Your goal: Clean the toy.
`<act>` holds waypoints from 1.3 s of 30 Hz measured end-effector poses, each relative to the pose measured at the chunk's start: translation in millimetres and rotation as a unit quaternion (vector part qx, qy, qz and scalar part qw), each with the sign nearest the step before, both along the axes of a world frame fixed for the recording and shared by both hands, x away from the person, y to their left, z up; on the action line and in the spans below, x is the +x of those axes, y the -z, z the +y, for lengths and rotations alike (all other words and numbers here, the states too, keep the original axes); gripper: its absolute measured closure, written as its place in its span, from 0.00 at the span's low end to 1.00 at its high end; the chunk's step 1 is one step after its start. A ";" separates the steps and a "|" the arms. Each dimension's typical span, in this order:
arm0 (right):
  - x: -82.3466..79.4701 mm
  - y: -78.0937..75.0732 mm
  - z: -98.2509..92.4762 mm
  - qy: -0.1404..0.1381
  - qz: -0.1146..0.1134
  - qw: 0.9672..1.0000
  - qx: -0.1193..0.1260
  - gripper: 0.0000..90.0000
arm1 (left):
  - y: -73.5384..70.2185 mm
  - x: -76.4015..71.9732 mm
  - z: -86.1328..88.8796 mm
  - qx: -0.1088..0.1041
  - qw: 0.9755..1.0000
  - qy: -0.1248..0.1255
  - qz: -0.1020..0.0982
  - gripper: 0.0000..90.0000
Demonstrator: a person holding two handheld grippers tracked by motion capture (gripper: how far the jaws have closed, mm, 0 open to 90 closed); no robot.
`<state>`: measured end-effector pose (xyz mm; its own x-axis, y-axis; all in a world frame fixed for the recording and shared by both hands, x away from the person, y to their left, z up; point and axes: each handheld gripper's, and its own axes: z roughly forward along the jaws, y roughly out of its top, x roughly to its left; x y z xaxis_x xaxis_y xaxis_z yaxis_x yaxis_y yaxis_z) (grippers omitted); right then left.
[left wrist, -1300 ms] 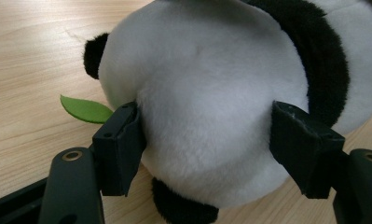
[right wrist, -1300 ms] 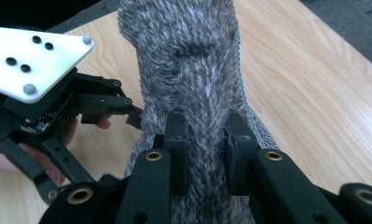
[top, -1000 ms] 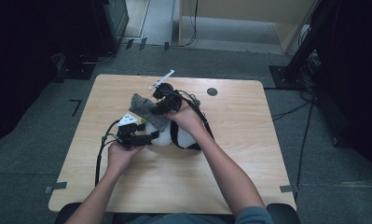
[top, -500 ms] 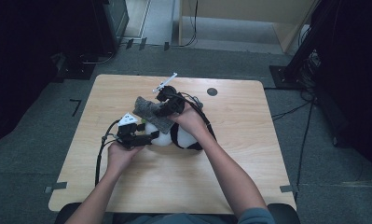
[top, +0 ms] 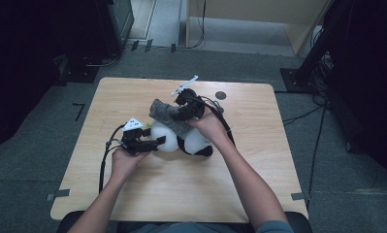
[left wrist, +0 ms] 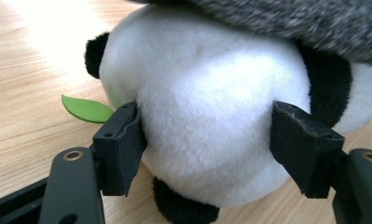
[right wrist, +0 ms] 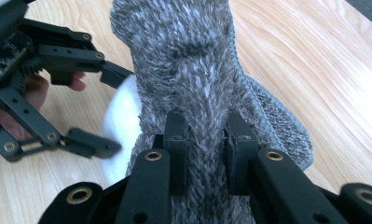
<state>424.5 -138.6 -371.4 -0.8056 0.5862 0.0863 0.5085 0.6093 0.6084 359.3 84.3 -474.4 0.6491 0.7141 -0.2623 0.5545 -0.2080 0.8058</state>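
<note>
We had the panda plush (top: 191, 141) lying mid-worktop (top: 259, 194), w/ a grey fuzzy sock (top: 169, 115) draped over its top, running from far-left to near-right.

Left claw (top: 158, 141) gripped the panda's white body, pads (left wrist: 120, 147) pressed into the fur on both sides, a green felt leaf (left wrist: 86, 109) poking out just beside the left pad. Right claw (top: 177, 114) was clenched on the sock, a ridge of the fabric pinched tight between its pads in the right claw view.

To do this step well, we judged: keep the left grip firm and low so the plush couldn't roll or lift, and pull the sock along its own length rather than straight up, slow enough that the pinch didn't slip off the pile. A deeper bite on the sock would have been safer, since only a thin fold was caught.

Pose: left forearm came in from near-left, hand (top: 125, 162) wrapped round the tool, claw level & pointing right. Right forearm reached from near-right, wrist bent, claw aimed left over the panda, its cable trailing back along the arm.
</note>
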 end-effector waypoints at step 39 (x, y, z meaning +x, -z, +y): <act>-20.7 -12.2 -99.4 0.067 -0.011 0.997 0.022 0.83 | 1.1 0.7 0.4 -0.006 1.000 0.001 0.001 0.33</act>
